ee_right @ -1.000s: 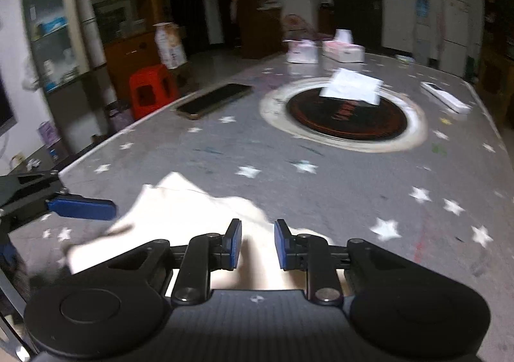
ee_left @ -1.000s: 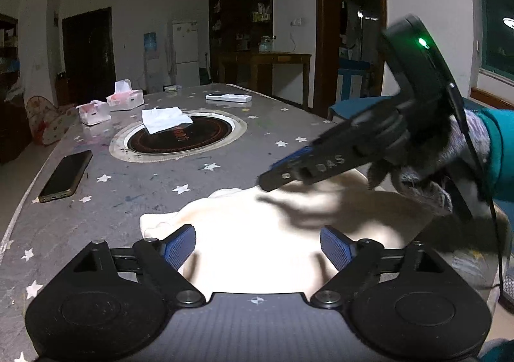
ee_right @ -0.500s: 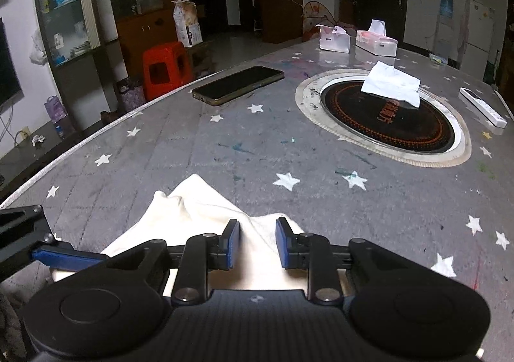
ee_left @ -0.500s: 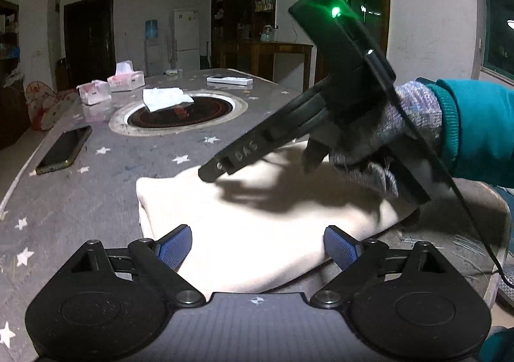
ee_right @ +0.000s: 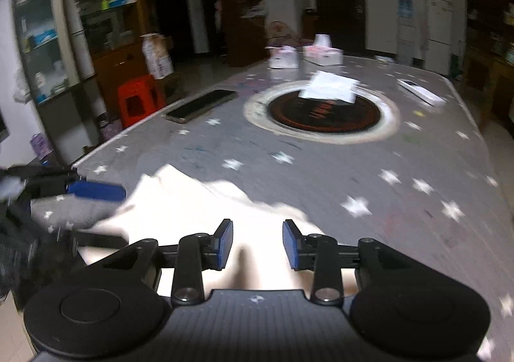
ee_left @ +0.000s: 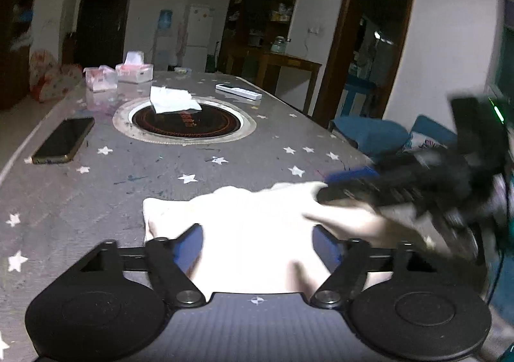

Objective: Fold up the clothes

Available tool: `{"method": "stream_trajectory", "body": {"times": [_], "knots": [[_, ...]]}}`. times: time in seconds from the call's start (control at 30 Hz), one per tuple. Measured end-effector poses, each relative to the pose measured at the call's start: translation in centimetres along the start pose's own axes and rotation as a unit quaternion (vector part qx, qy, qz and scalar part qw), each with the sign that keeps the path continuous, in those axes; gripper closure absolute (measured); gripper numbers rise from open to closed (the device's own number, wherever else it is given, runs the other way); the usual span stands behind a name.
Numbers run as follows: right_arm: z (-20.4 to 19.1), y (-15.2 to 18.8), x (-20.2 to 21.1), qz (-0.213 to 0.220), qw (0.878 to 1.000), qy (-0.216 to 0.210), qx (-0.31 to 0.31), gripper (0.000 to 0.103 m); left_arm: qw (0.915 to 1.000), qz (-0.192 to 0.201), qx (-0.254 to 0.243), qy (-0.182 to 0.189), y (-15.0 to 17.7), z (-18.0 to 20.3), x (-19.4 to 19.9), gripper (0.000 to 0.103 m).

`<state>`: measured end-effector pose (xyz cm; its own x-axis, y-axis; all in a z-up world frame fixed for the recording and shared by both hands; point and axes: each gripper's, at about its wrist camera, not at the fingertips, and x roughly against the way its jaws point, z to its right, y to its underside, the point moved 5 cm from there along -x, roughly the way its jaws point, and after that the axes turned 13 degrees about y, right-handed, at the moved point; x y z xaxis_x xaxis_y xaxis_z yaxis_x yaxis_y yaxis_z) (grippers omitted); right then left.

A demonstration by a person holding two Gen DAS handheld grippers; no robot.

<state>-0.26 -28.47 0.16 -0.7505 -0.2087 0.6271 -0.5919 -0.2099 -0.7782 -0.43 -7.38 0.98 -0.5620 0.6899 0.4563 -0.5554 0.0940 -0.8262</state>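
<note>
Left tongs (ee_left: 257,243) spread wide, blue pads on either side of the cream garment (ee_left: 250,227), gripping nothing, cloth lying between them. Right tongs (ee_right: 257,244) stand parted too, a moderate gap, pads hovering over the near edge of the same garment (ee_right: 192,201), nothing pinched.

From the left wrist view, the right tongs (ee_left: 347,182) show up as a dark blurred shape coming in from the right, its blue pad tip at the garment's far right corner; whether it touches the cloth there, I cannot tell through the blur. From the right wrist view, the left tongs (ee_right: 96,191) poke in at the left edge, one blue pad just beside the garment's left side.

The garment sits at the near end of the grey star-patterned table (ee_left: 96,195), bunched into a lumpy, roughly rectangular heap, far edge rumpled with a peak or two, brightly lit.

Farther up the table: a round dark inset burner (ee_left: 184,119) with a white tissue (ee_left: 172,100) on its far rim, a phone (ee_left: 62,140) to the left, two tissue boxes (ee_left: 133,71) at the far end, a white remote (ee_left: 239,92) to the far right. Only the right wrist view shows the red stool (ee_right: 139,100) on the floor beside the table's left side.
</note>
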Motion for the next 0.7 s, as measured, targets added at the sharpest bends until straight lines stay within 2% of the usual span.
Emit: {"method": "stream_trajectory", "body": {"times": [0.07, 0.17, 0.23, 0.27, 0.33, 0.43, 0.57, 0.7], "knots": [[1.0, 1.1, 0.3, -0.006, 1.000, 0.008, -0.014, 0.069, 0.9996, -0.008, 0.027, 0.005, -0.3, -0.9, -0.9, 0.052], [2.0, 2.2, 0.0, -0.014, 0.999, 0.013, -0.032, 0.069, 0.9980, -0.020, 0.060, -0.001, -0.4, -2.3, -2.4, 0.058], [2.9, 2.8, -0.3, -0.020, 0.999, 0.024, -0.043, 0.069, 0.9971, -0.028, 0.070, -0.015, -0.3, -3.2, -3.0, 0.063], [3.3, 3.1, -0.4, -0.021, 0.998, 0.028, -0.048, 0.069, 0.9967, -0.027, 0.073, -0.020, -0.2, -3.6, -3.1, 0.069], [4.3, 3.4, -0.3, -0.022, 0.997, 0.031, -0.061, 0.070, 0.9962, -0.024, 0.080, -0.023, -0.2, -4.1, -2.9, 0.073], [4.7, 2.8, 0.1, -0.013, 0.998, 0.040, -0.057, 0.070, 0.9963, -0.023, 0.077, -0.032, -0.6, -4.2, -2.6, 0.072], [3.7, 1.3, -0.2, 0.004, 0.998, 0.018, -0.054, 0.070, 0.9959, -0.020, 0.078, -0.042, -1.3, -4.5, -3.0, 0.071], [2.3, 0.9, -2.8, -0.017, 0.999, 0.010, -0.031, 0.072, 0.9948, -0.025, 0.081, -0.056, -1.2, -5.5, -3.7, 0.071]]}}
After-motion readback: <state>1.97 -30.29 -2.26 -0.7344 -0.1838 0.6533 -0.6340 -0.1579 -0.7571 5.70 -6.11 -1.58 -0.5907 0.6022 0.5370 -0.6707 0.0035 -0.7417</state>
